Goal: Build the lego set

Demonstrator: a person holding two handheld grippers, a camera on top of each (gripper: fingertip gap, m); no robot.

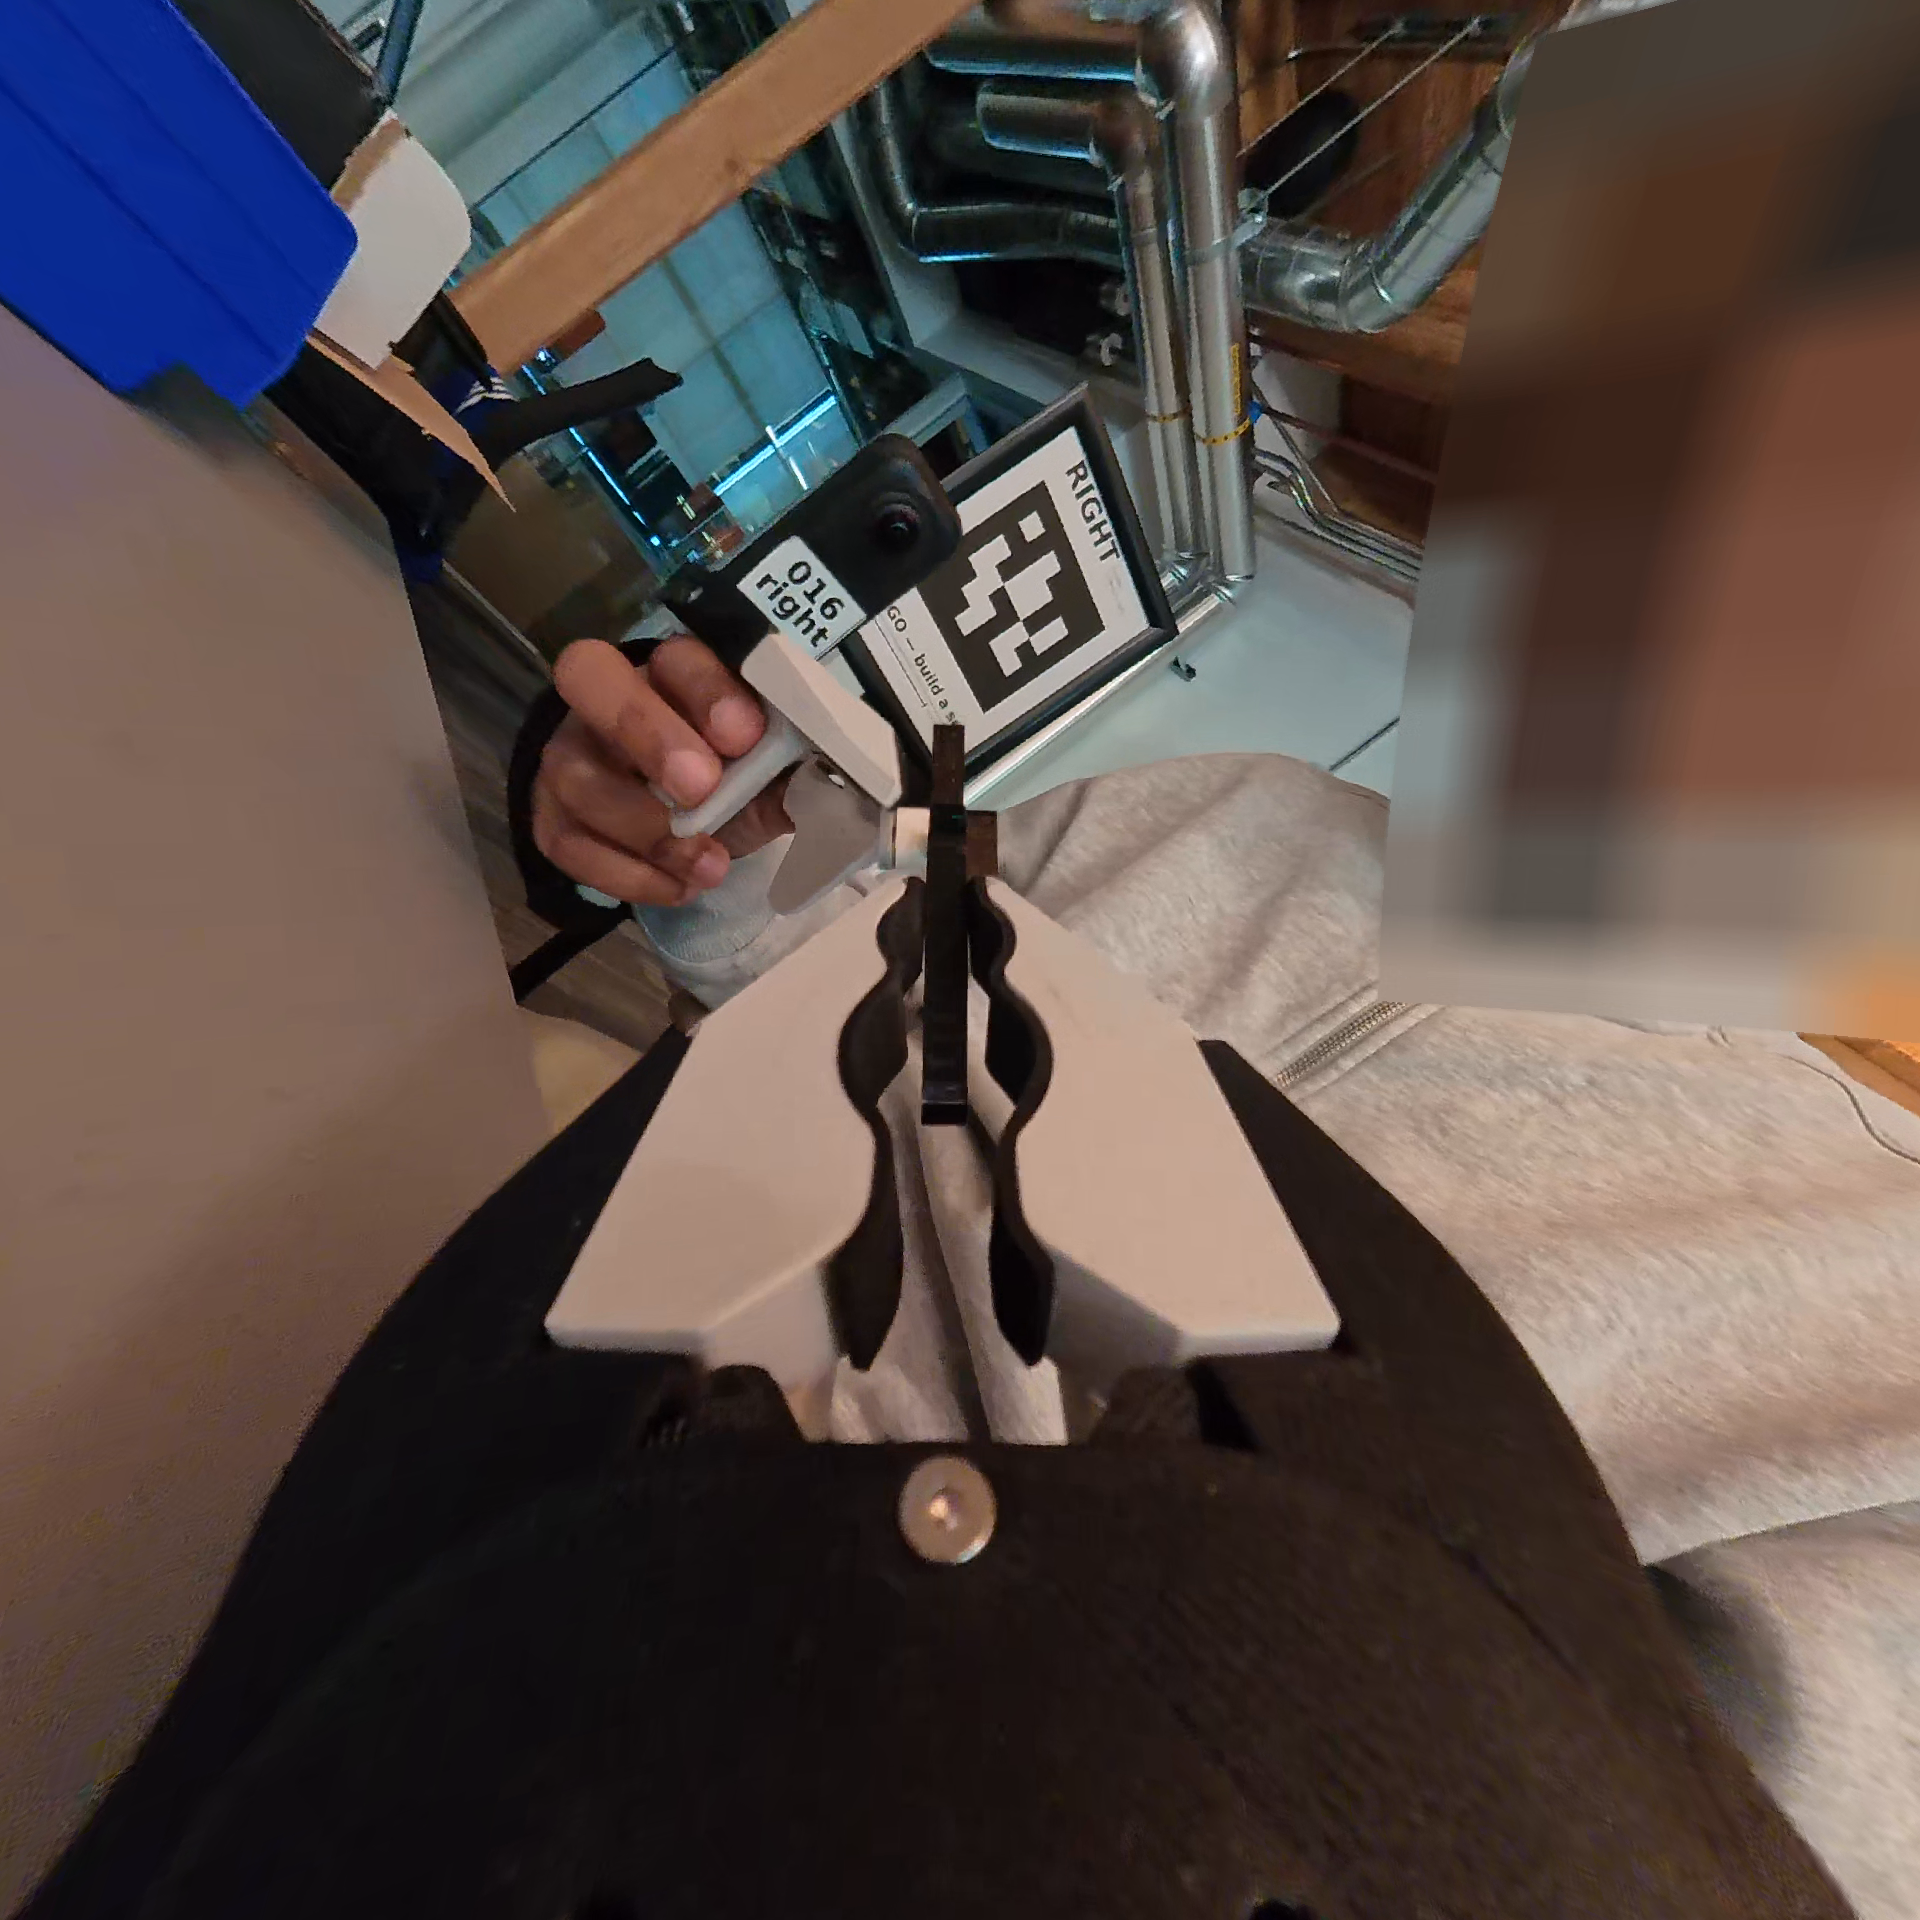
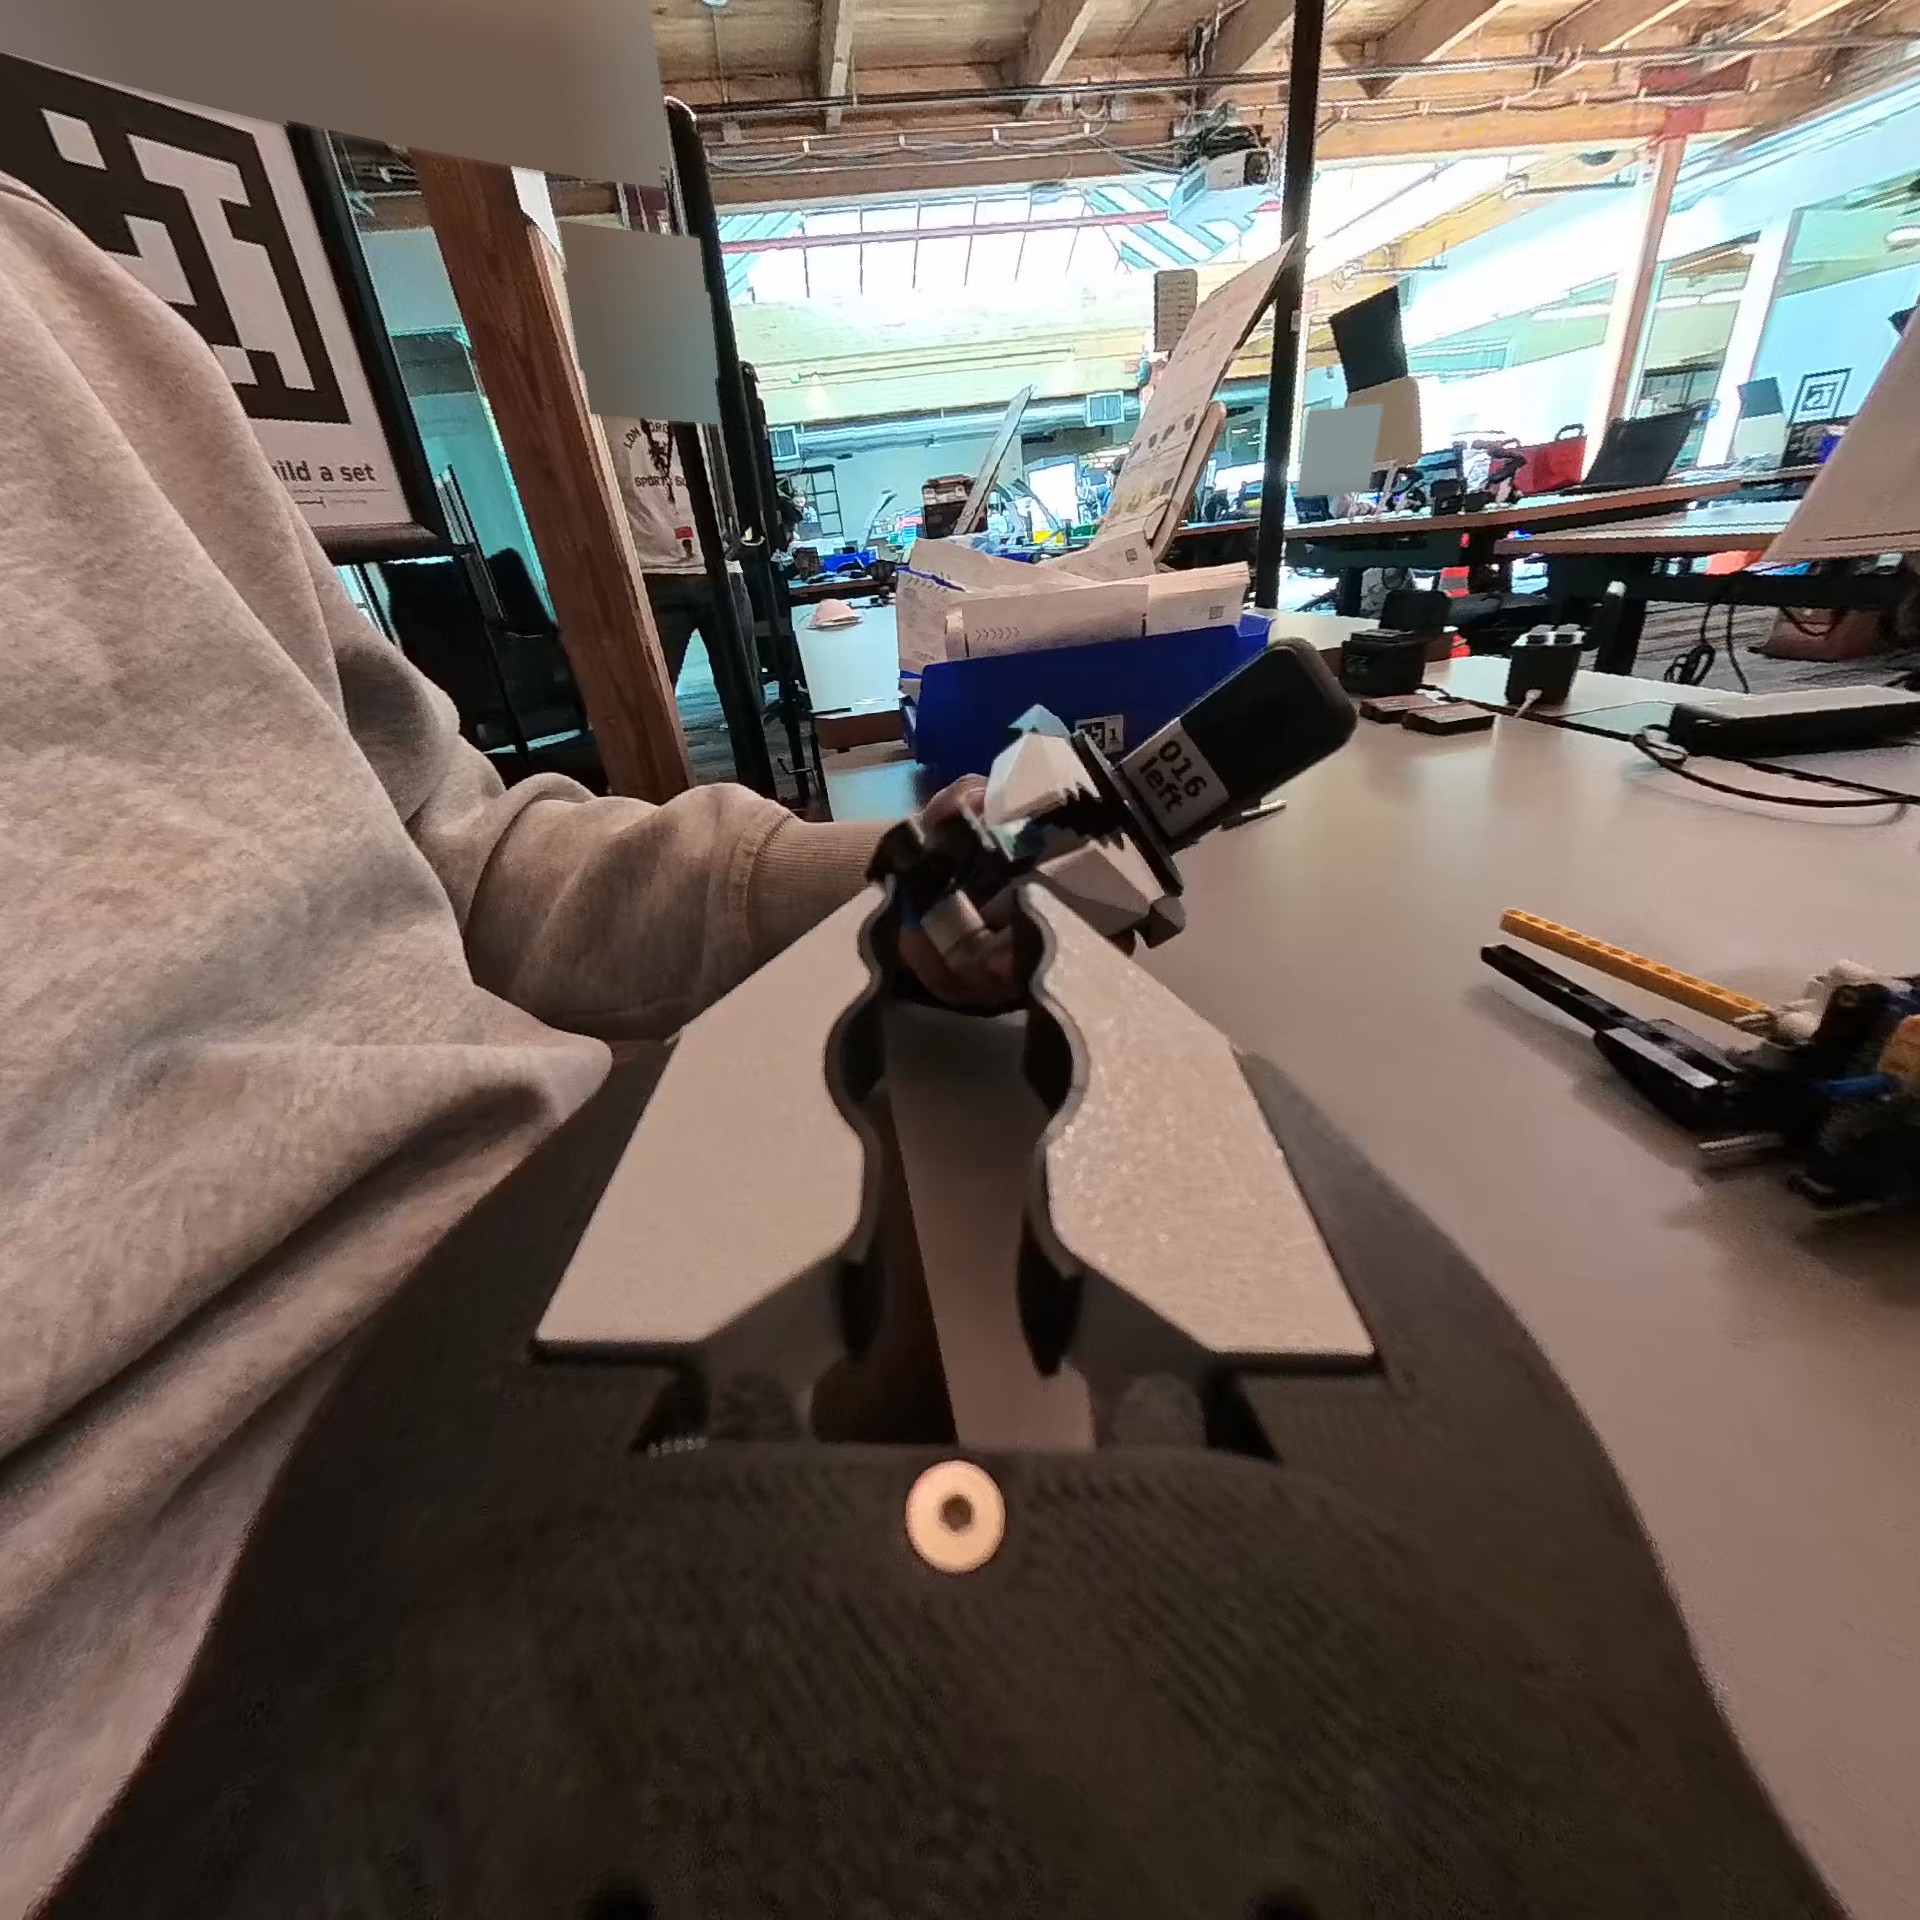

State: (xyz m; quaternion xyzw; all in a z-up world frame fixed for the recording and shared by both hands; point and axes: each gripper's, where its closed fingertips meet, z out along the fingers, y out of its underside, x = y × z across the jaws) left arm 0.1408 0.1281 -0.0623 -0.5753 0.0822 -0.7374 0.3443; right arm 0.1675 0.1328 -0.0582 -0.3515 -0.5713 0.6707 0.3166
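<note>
In the left wrist view we saw pipes [image 1: 1184, 260] and a wooden beam [image 1: 665, 177] overhead, and one framed marker sign [image 1: 1049, 592]. Our left gripper [image 1: 943, 904] had its jaws pinched narrow on one black beam piece [image 1: 945, 987], held in the air before our grey hoodie [image 1: 1351, 1143]. Our right gripper [image 1: 904, 831] met its far end.

In the right wrist view, our right gripper [image 2: 951, 914] reached the left gripper [image 2: 997, 831]; we could not tell its jaw state. One grey table [image 2: 1455, 1195] held one lego build [image 2: 1766, 1060] and one blue bin [image 2: 1081, 686].

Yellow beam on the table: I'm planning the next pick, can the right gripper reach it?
Probably yes: the yellow beam lies uncovered on the table, right of the right gripper, nothing between.
</note>
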